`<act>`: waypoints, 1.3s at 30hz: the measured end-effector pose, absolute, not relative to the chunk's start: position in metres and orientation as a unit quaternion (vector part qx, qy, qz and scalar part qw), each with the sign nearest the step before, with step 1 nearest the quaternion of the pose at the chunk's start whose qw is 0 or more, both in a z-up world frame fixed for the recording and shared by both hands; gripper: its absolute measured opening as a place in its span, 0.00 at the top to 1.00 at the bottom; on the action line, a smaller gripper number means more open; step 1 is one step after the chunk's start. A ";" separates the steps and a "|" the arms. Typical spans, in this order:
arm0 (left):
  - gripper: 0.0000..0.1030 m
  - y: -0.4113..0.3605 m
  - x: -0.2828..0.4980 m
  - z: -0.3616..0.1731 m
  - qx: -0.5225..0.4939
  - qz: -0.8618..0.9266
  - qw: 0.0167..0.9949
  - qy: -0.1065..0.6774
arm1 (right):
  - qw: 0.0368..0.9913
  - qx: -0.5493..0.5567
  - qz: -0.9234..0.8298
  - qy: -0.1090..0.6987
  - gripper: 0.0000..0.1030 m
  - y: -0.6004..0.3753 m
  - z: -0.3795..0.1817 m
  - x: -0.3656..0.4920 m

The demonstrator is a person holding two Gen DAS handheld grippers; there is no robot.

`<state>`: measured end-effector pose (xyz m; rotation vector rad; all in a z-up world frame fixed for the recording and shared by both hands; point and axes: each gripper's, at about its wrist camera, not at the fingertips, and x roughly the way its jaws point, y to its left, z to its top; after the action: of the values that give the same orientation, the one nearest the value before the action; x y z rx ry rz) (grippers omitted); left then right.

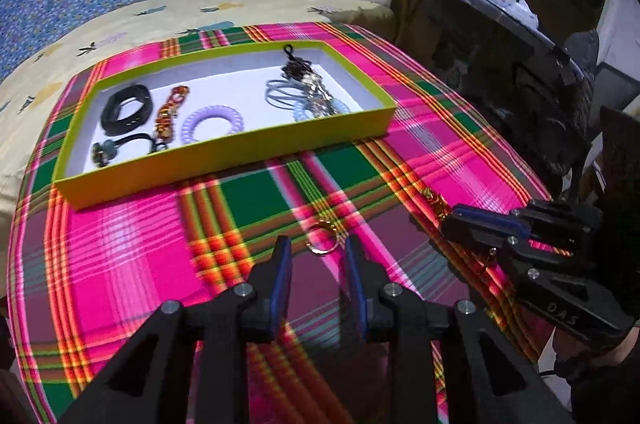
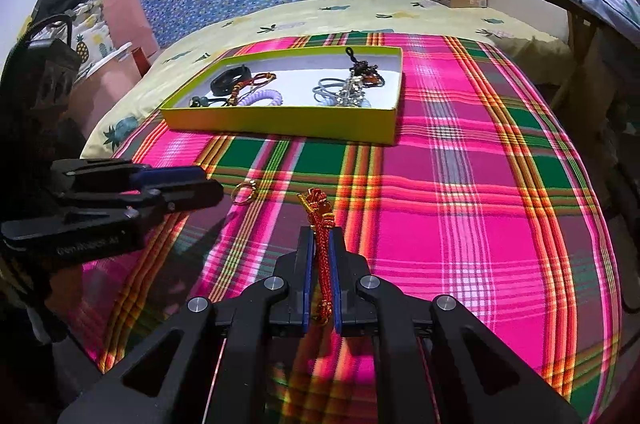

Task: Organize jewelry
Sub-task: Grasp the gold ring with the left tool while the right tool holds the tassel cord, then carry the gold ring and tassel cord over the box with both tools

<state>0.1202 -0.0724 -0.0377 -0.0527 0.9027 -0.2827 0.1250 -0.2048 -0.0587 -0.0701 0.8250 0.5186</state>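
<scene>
Right gripper [image 2: 320, 244] is pinching a red-and-gold braided cord charm [image 2: 322, 244] above the pink plaid cloth [image 2: 460, 224]. Left gripper [image 1: 318, 252] is hanging spread around a small gold ring [image 1: 322, 244], near the lime-green cardboard tray [image 1: 224, 156].

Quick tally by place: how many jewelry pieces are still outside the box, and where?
Held in the right gripper: 1, the red braided cord.
Loose on the plaid cloth: 1, the gold ring, ahead of the open left gripper.
Total outside the green box: 2.
</scene>
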 end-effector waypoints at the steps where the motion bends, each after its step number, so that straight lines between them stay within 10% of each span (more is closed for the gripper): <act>1: 0.72 -0.074 0.121 -0.039 -0.023 -0.137 0.889 0.436 | 0.883 -0.032 0.249 0.396 0.93 -0.206 -0.058 0.125; 39: 0.79 -0.079 0.108 -0.024 0.021 -0.118 0.907 0.404 | 0.889 -0.017 0.249 0.383 0.93 -0.211 -0.044 0.122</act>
<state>0.1085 -0.0790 -0.0241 0.0439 0.8340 -0.2445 0.1215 -0.2108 -0.0441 -0.0358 0.7959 0.5176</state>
